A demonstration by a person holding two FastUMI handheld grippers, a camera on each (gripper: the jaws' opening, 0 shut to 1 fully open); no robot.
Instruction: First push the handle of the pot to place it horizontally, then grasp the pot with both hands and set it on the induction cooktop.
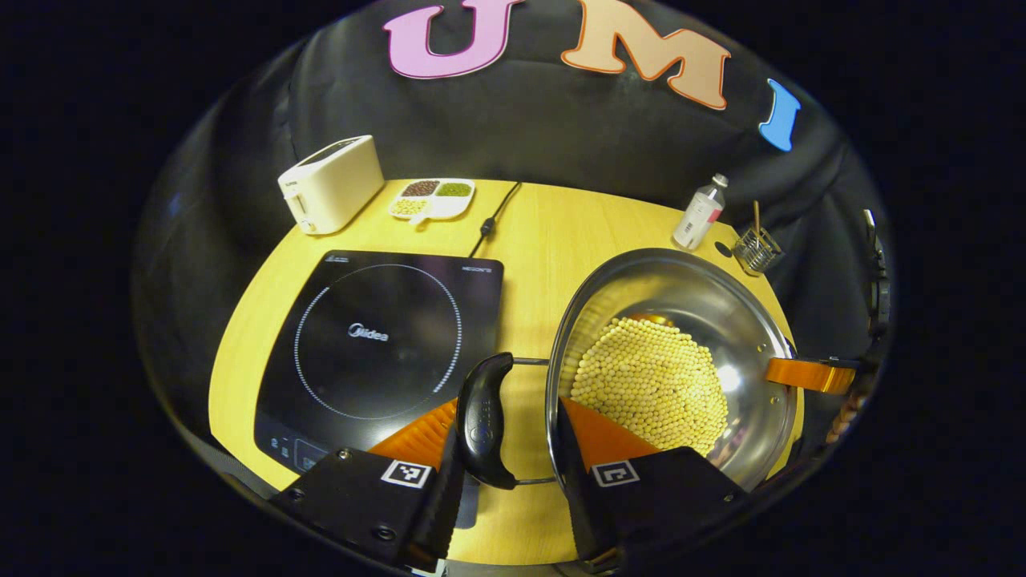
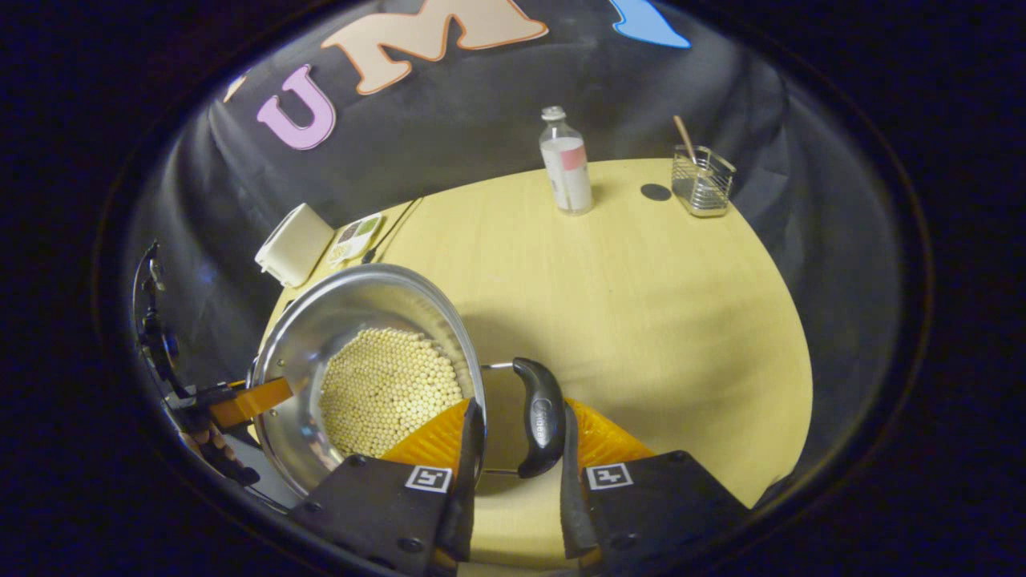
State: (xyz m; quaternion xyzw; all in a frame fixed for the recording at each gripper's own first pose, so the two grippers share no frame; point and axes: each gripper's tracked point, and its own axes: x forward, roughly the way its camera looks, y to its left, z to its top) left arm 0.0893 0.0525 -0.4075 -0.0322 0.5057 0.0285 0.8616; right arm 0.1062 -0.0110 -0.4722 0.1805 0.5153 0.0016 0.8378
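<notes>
On cooktop (image 1: 377, 344): "Midea" logo.

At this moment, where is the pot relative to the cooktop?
In the left gripper view the pot sits on the table just right of the cooktop, not on it, with the left tongs around its near handle.

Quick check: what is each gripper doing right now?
Left gripper: jaws around the pot's left handle, one finger inside the pot; contact unclear.
Right gripper: jaws around the right handle; contact unclear.
</notes>
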